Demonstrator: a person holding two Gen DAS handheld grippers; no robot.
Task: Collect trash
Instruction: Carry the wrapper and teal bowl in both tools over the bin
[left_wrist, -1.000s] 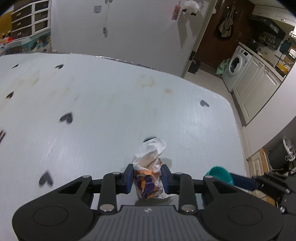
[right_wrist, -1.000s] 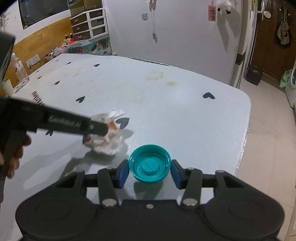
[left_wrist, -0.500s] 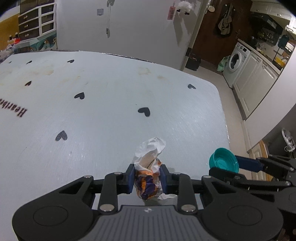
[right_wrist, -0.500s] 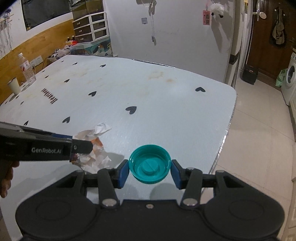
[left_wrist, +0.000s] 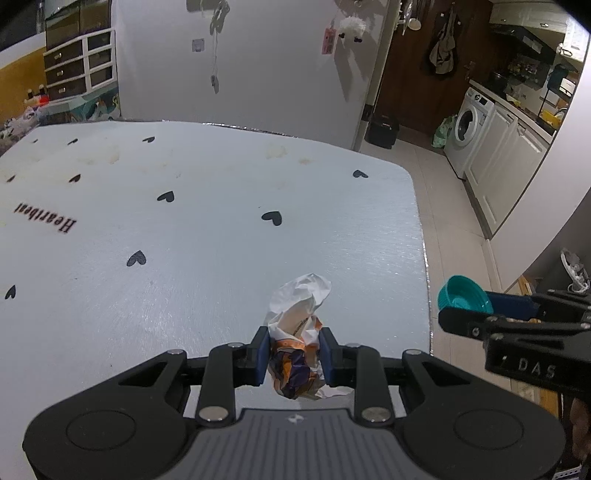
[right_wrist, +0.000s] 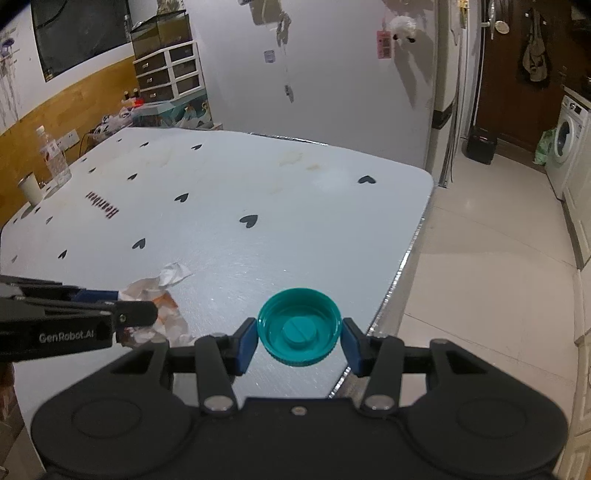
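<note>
Teal cap (right_wrist: 299, 326) is clamped in your right hand-held gripper (right_wrist: 299, 341); left hand-held gripper (left_wrist: 293, 354) at 9 o'clock pinches crumpled wrapper (left_wrist: 297, 332) over the surface (left_wrist: 221, 240).

You had a pale surface (right_wrist: 295, 206) printed with black hearts (right_wrist: 249, 220) and the word "Heartbeat" (right_wrist: 103, 205). At its ten o'clock edge stood a water bottle (right_wrist: 53, 157) beside a white cup (right_wrist: 30, 189). A drawer unit (right_wrist: 168, 75) sat at eleven o'clock, and a washing machine (left_wrist: 467, 127) at two o'clock, across the tiled floor (right_wrist: 491, 258).
</note>
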